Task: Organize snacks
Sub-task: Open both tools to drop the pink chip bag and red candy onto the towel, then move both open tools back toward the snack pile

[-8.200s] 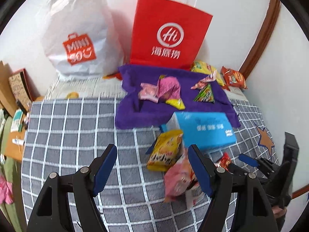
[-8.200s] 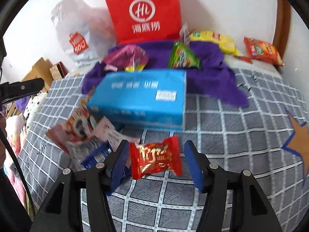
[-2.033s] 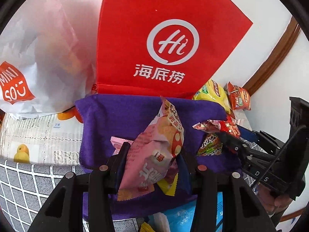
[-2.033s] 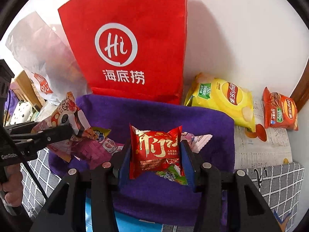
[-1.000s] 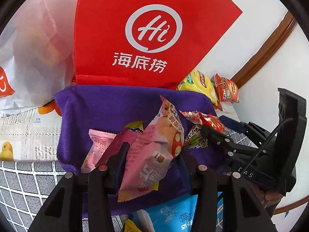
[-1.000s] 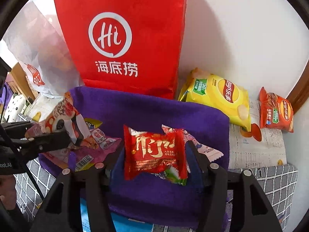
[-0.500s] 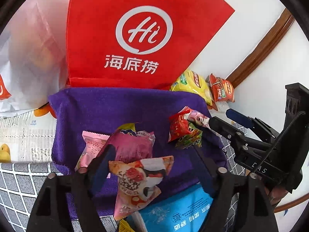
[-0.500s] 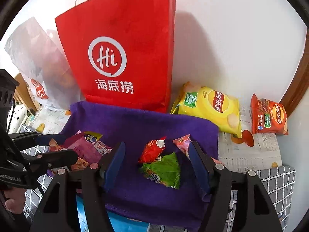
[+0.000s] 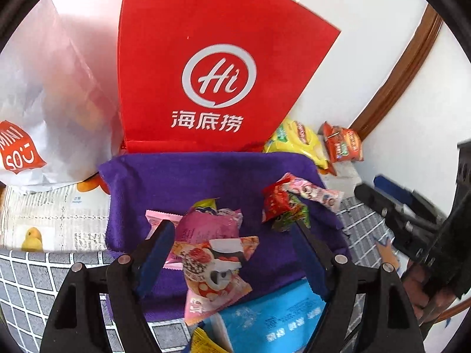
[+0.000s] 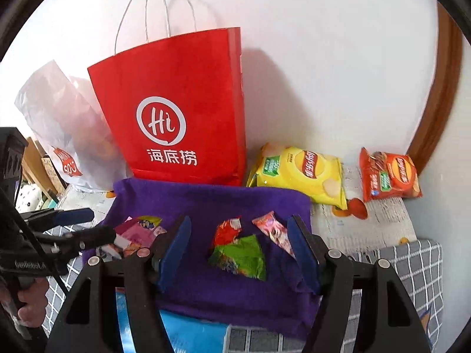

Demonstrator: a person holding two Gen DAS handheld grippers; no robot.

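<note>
Left gripper [image 9: 235, 253]: jaws have just been opening and now stand wide apart, gripping nothing; a pink snack packet [image 9: 216, 276] with a cartoon print shows between the blue pads, touching neither, lying at the near edge of the purple cloth [image 9: 182, 176] and partly over a blue box [image 9: 276, 320]. Right gripper [image 10: 240, 248]: jaws have also just been opening, now wide, nothing held; framed between its pads, on the cloth, lie a red packet [image 10: 226, 231] leaning on a green packet [image 10: 240, 257], with a pink striped packet [image 10: 272, 231] just beside them on the right. Further left on the cloth is a small heap: a magenta packet [image 9: 206, 225], a pale pink wrapper [image 9: 157, 220] and a yellow-topped one [image 9: 206, 204] partly under it. The cloth lies over a grey checked cover [image 9: 32, 276] and printed paper [image 9: 50, 214]. Behind the cloth, touching its far edge, a red paper bag [image 10: 179, 111] stands upright against the white wall; a white plastic bag [image 9: 35, 103] sits left of it. Right of the red bag, off the cloth, a yellow crisp bag [image 10: 300, 173] and, apart from it, an orange-red crisp bag [image 10: 388, 176] lie on the paper near a brown wooden trim [image 10: 438, 88].
</note>
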